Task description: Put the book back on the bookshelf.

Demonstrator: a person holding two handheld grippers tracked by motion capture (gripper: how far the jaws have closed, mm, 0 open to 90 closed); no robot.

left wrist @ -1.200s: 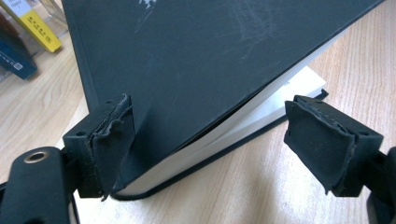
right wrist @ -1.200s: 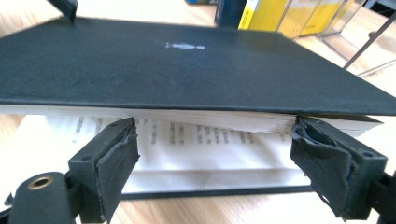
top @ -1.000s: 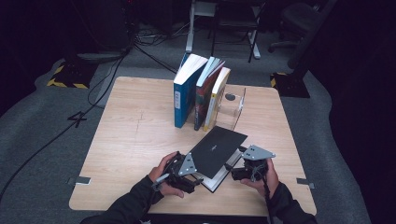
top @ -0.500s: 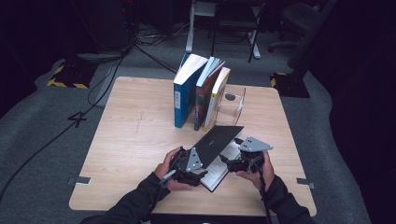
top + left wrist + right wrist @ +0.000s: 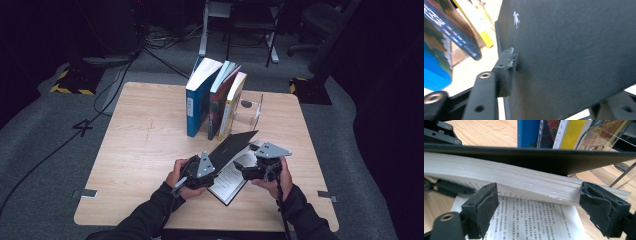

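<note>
A black-covered book [image 5: 232,150] lies near the table's front middle, its upper half lifted off the open printed pages [image 5: 531,220]. My left gripper [image 5: 214,170] is at the book's left side. Its jaws have just been closing on the raised half. In the left gripper view one pad [image 5: 507,72] presses the black cover [image 5: 574,50], and the other jaw is behind that cover. My right gripper [image 5: 243,172] is at the book's right side and stands open [image 5: 544,210], its pads [image 5: 484,210] at the lower edge of the lifted page block [image 5: 524,180].
Three books [image 5: 215,97] stand upright at the back middle, leaning against a clear bookend [image 5: 252,110]. The wooden table [image 5: 135,150] has bare room on its left half. Cables and chair legs lie on the floor beyond the far edge.
The book's black cover and top pages have risen from flat to a steep tilt. The right gripper rose a little under them. The left gripper's jaws drew in on the raised half.
</note>
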